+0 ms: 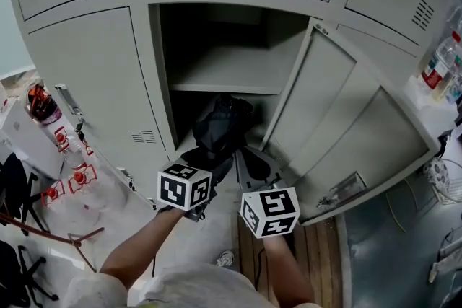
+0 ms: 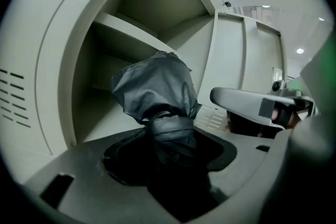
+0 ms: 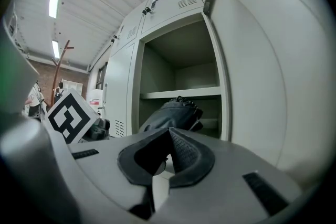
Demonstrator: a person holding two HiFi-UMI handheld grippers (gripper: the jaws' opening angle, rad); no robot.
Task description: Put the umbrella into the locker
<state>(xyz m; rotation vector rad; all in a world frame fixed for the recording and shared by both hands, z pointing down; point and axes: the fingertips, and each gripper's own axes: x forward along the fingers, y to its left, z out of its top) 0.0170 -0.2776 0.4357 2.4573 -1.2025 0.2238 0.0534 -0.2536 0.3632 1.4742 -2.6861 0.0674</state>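
The folded dark-grey fabric umbrella [image 1: 220, 128] is clamped in the left gripper's [image 2: 169, 157] fingers. Its far end reaches into the open pale-grey metal locker [image 1: 154, 83], just under the locker's inner shelf [image 1: 224, 72]. The right gripper [image 3: 167, 157] hovers just outside the locker, fingers pressed together on nothing. The umbrella should probably go in deeper, kept level below the shelf, and be released only once it rests on the locker floor.
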